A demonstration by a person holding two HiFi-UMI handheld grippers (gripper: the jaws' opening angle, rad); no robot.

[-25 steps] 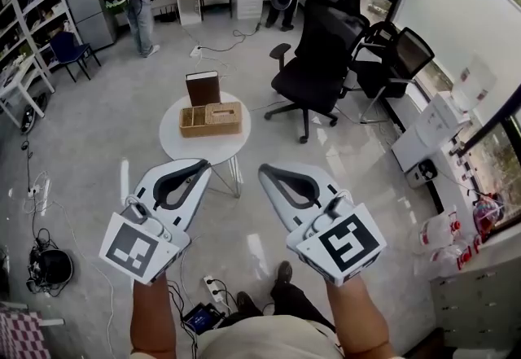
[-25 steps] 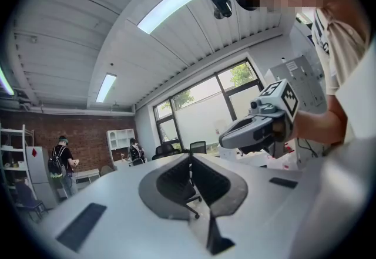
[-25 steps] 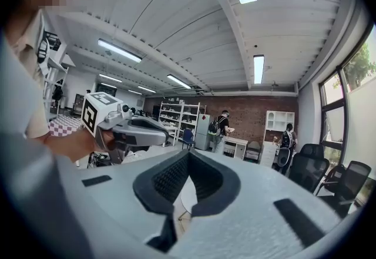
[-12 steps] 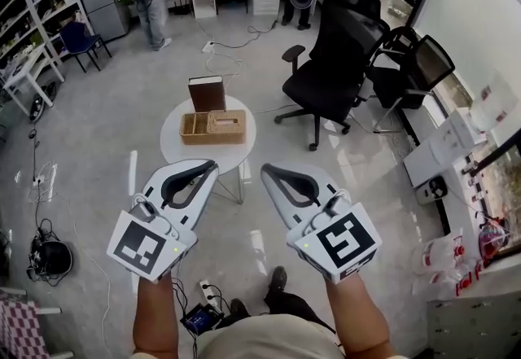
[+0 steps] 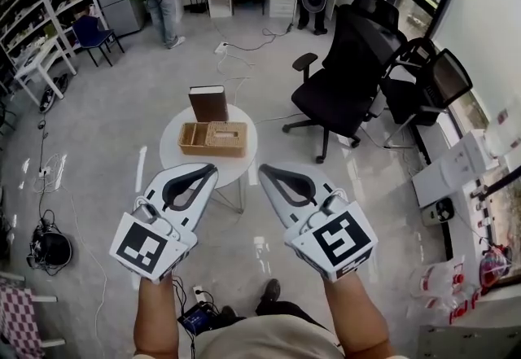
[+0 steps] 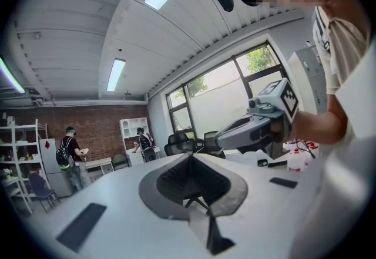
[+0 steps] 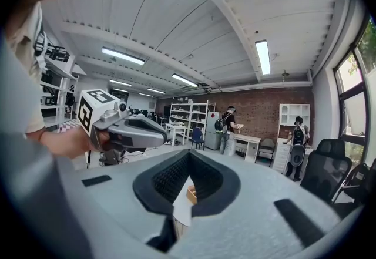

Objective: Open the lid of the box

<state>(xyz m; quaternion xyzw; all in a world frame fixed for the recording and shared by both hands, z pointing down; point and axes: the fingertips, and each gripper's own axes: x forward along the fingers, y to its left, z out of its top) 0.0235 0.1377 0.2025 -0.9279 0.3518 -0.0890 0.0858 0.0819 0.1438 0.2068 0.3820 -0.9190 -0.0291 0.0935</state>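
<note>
The left gripper and right gripper were shut, empty, well short of the box; the jaws should part before reaching it.

No word, number or brand name can be read anywhere in these views. The nearest thing to a sign is a black-and-white square marker on the back of the left gripper, with a second marker on the back of the right gripper — both are block patterns, not letters or digits. Any print elsewhere in the room is too small or too blurred to make out.
</note>
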